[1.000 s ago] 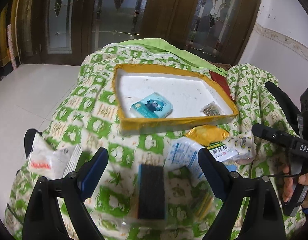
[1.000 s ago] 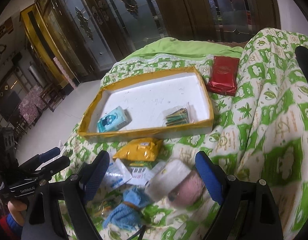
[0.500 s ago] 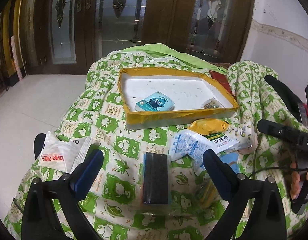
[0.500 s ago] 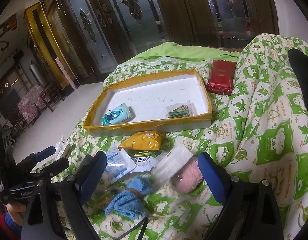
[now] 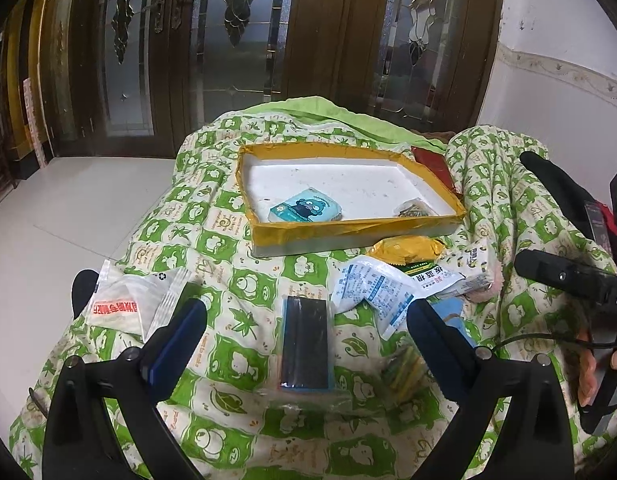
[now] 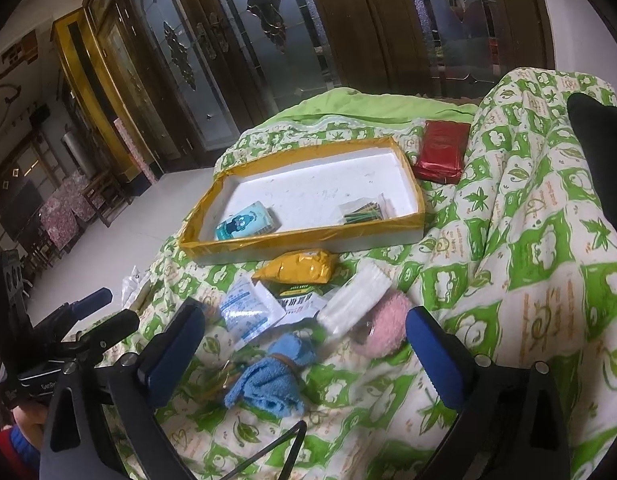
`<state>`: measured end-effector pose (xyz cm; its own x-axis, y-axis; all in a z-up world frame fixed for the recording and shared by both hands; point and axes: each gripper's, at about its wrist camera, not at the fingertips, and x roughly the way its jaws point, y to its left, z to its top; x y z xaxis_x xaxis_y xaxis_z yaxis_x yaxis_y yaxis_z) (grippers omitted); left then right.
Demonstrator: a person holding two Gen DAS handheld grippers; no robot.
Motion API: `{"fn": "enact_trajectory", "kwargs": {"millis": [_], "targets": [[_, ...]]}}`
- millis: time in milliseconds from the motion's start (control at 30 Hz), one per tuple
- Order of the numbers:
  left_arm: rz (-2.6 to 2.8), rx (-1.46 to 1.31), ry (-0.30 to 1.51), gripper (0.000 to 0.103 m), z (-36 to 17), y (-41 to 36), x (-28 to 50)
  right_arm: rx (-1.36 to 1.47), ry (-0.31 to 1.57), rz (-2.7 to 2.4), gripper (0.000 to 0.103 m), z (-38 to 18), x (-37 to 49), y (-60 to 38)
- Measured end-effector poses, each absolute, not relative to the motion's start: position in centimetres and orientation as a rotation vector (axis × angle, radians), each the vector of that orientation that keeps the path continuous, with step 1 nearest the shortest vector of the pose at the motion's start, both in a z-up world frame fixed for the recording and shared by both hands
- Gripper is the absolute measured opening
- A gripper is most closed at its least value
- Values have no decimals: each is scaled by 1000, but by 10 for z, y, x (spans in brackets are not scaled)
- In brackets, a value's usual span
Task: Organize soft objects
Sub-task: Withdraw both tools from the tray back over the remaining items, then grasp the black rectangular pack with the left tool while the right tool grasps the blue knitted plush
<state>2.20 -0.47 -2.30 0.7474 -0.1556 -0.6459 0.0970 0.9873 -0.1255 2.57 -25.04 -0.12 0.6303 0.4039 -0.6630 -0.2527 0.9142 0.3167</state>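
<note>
Your left tool (image 5: 306, 322) and right tool (image 6: 304, 326) are both gaping apart, jaws having just been widening, gripping nothing. Tissue pack (image 6: 246, 227) and stick bag (image 6: 364, 213) are lying in the tray (image 6: 308, 236). Blue cloth (image 6: 268, 380), pink puff (image 6: 386, 330), yellow pouch (image 6: 298, 267) and black block (image 5: 305, 344) are lying loose on the quilt (image 6: 508, 264).

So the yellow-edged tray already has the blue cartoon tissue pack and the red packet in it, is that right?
Not quite. The tray holds the blue cartoon tissue pack and a small clear bag of thin sticks. The red packet lies outside it, on the green quilt beyond the tray's far corner. The right wrist view shows this most clearly.
</note>
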Motion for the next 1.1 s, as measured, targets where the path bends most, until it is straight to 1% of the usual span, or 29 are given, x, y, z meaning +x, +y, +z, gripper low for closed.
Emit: {"fn": "enact_trajectory", "kwargs": {"millis": [533,1100], "targets": [[-153,-61,714,100,-22,-12,9,160,850,408,102,-11,4,-238],[-111,32,835,100,-46,-25,23,99,916,447,102,-23,6,-224]]}}
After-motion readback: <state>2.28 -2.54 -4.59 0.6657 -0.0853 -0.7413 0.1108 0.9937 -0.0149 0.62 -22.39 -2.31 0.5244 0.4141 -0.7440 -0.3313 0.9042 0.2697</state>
